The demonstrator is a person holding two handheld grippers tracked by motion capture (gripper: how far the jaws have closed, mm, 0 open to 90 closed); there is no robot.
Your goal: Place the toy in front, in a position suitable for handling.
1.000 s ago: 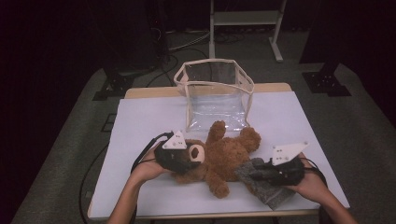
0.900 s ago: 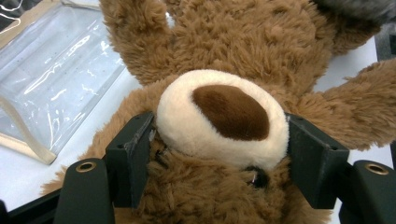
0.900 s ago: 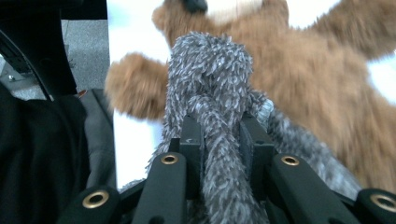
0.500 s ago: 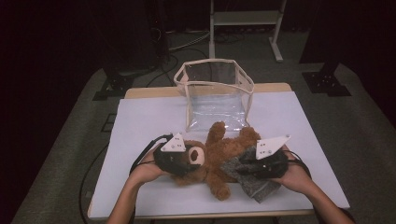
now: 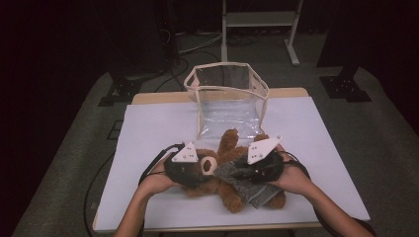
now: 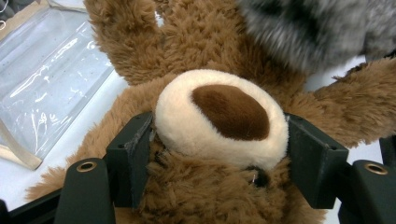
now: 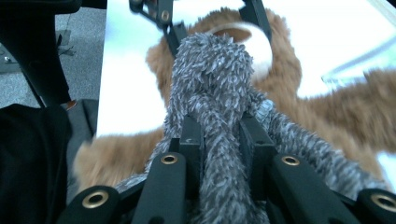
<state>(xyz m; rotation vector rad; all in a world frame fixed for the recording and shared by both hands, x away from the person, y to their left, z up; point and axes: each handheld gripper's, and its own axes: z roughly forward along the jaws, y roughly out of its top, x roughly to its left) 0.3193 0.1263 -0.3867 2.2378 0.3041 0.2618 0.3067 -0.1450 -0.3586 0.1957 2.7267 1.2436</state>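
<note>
Already the grey fuzzy cloth (image 5: 247, 180), pinched by the right gripper (image 5: 243, 174), lies over the bear's (image 5: 225, 163) belly at lower centre, trailing lower right; the left gripper (image 5: 203, 167) clamps its muzzle.

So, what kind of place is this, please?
Probably a lab or studio set up for recording handling tasks, not a home. A white-covered table stands amid dark surroundings, cables trail over the grey floor, and a metal stand is behind it.
</note>
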